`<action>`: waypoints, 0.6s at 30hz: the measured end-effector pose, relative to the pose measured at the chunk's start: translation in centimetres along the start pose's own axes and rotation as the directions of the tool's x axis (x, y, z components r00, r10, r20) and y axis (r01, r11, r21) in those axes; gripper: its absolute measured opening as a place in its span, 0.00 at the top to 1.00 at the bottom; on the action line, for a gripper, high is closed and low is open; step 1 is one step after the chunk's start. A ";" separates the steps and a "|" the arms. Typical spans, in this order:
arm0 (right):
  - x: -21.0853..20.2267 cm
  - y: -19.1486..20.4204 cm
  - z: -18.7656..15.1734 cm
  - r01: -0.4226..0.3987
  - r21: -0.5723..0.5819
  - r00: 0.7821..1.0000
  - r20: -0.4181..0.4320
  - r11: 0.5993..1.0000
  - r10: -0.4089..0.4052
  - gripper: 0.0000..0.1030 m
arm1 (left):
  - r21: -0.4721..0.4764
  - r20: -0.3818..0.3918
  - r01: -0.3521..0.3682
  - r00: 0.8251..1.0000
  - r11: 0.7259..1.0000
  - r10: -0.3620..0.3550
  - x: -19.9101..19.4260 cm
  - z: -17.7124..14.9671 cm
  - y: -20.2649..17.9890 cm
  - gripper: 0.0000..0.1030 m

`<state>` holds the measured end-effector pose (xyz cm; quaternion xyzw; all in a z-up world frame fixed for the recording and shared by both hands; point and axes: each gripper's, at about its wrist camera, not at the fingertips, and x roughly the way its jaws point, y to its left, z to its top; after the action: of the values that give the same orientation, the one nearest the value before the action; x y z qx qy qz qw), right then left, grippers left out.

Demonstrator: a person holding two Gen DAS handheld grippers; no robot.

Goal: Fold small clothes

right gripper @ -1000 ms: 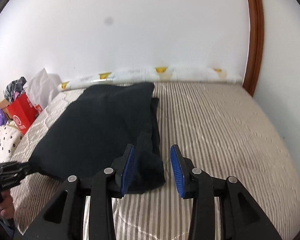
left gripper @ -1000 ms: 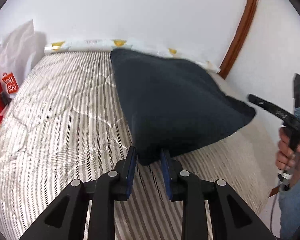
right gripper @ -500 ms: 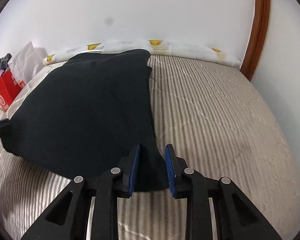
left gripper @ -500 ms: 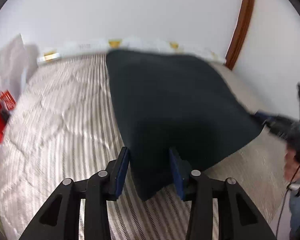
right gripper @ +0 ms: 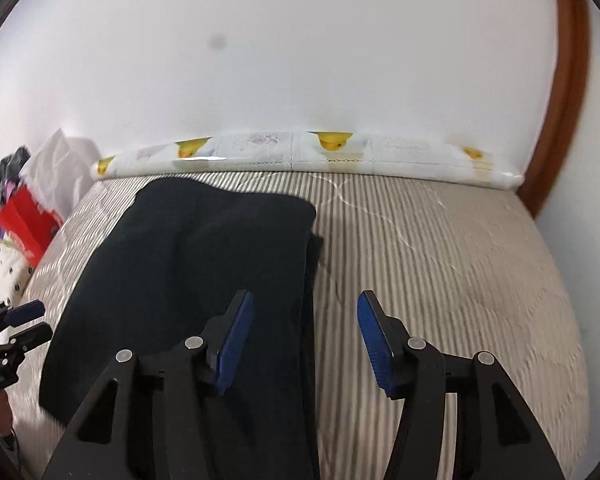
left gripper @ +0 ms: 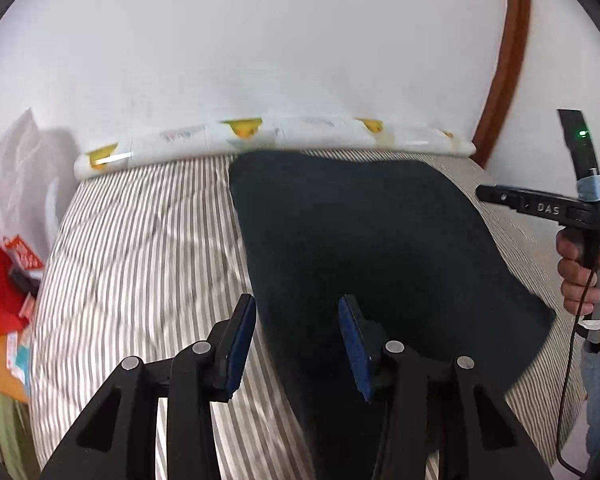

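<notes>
Left wrist view, dark garment [left gripper: 364,240] on striped bed [left gripper: 140,264], under both released, just-widened jaws.

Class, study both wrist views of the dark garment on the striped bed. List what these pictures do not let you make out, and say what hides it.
- Garment near edge: left wrist view, hidden under the left claw and cut by the frame.
- What kind of garment: both views, only flat dark cloth shows.
- Right claw tips: left wrist view, only one side shows.
- Clutter beside the bed: right wrist view, small and bent at the rim.
</notes>
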<state>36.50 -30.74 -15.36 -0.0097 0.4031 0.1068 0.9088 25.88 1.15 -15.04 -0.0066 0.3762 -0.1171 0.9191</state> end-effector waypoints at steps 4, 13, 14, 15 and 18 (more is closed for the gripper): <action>4.0 -0.9 2.2 -0.033 0.037 0.998 -0.060 0.999 0.035 0.49 | 0.013 -0.006 -0.011 1.000 1.000 0.011 2.3 2.3 0.7 0.60; 9.1 -0.7 4.1 -0.151 0.016 0.982 -0.115 0.988 0.152 0.89 | 0.010 -0.054 0.012 0.998 1.000 -0.011 6.8 2.7 0.7 0.59; 8.2 -0.9 4.4 -0.148 -0.034 0.987 -0.064 0.988 0.146 0.90 | 0.014 -0.053 0.013 0.999 1.000 -0.012 6.8 2.5 0.6 0.59; 8.0 -1.5 4.7 -0.155 -0.026 0.987 -0.044 0.988 0.154 0.90 | 0.017 -0.054 0.019 0.998 1.000 -0.018 6.8 2.5 0.5 0.59; 9.3 -3.3 5.3 -0.188 0.082 0.977 -0.082 0.979 0.195 0.90 | 0.033 -0.051 0.006 0.999 0.999 -0.005 6.9 2.4 0.1 0.59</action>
<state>47.14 -31.70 -18.88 0.0582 0.4464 0.1784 0.8750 32.36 -0.47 -18.06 0.0105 0.3973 -0.1260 0.9089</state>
